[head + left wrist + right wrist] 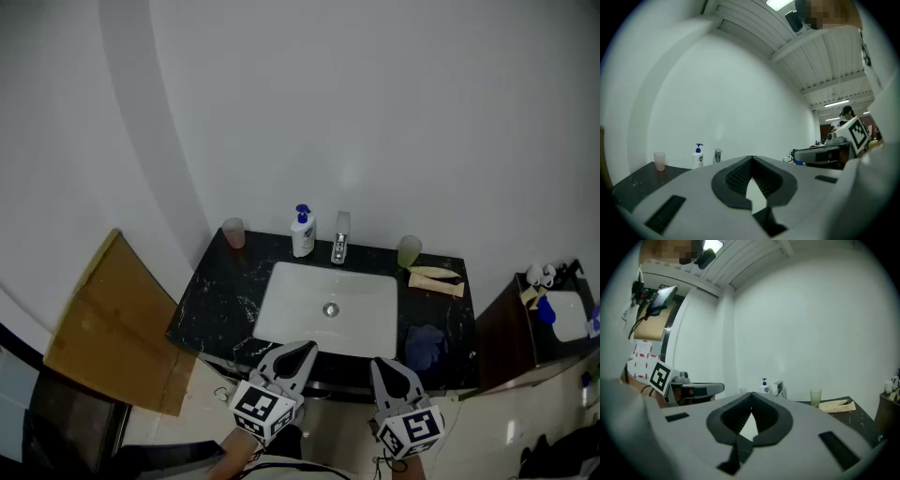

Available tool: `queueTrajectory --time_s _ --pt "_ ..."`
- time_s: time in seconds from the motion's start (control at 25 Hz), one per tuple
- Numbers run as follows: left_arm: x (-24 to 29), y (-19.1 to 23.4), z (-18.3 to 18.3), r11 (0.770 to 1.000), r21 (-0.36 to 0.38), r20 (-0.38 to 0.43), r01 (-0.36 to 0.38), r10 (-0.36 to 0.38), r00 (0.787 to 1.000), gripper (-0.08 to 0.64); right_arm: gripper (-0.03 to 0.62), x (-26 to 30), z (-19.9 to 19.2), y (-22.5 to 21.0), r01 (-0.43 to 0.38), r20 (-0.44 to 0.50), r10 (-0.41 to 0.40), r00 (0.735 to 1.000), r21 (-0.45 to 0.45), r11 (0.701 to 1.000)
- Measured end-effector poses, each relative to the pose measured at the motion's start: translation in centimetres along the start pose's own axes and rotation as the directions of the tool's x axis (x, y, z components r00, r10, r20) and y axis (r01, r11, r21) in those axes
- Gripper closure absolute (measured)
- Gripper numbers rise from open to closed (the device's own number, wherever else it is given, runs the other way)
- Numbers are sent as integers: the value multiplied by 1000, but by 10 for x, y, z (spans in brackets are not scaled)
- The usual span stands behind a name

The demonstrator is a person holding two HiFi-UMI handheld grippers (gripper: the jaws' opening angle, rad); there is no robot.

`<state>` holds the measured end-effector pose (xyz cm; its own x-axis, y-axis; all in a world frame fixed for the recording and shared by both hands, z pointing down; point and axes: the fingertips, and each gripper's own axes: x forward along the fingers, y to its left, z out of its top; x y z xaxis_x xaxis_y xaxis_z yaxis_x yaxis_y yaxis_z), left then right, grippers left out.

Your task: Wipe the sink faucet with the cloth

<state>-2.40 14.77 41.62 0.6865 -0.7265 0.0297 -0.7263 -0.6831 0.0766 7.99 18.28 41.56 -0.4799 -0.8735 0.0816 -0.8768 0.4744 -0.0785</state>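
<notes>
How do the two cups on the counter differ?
The pink cup stands at the back left of the counter, left of the soap bottle; the green cup stands right of the faucet. Cream-coloured items lie beside the green cup, none beside the pink cup. Both stand upright.

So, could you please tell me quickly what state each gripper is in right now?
Left gripper: closed, holding nothing.
Right gripper: closed, holding nothing.

A black marbled tabletop (220, 300) holds a white sink (281, 323) at its middle. Around the basin stand a pink cup (233, 232) at ten o'clock, a soap bottle (302, 232) at eleven, the faucet (340, 239) at twelve and a green cup (409, 251) at one. Beige tubes (436, 279) lie at two and a blue cloth (424, 345) at four.
</notes>
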Motion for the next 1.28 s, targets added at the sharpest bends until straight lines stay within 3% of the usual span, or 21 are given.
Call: queueTrajectory --time_s 0.28,0.68,1.0,1.28 --pt "62 69 16 997 6 6 79 -79 997 558 586 90 21 -26 47 25 -47 999 -5 999" --pt "129 134 29 983 -4 0 184 -184 983 558 586 177 38 -55 117 29 -117 993 -8 993" --pt "156 155 25 972 -22 -5 235 -235 972 558 586 211 35 -63 134 16 -134 991 -4 991" --pt "167 147 16 969 -39 -18 244 -245 969 558 586 216 26 -69 113 14 -113 993 25 993"
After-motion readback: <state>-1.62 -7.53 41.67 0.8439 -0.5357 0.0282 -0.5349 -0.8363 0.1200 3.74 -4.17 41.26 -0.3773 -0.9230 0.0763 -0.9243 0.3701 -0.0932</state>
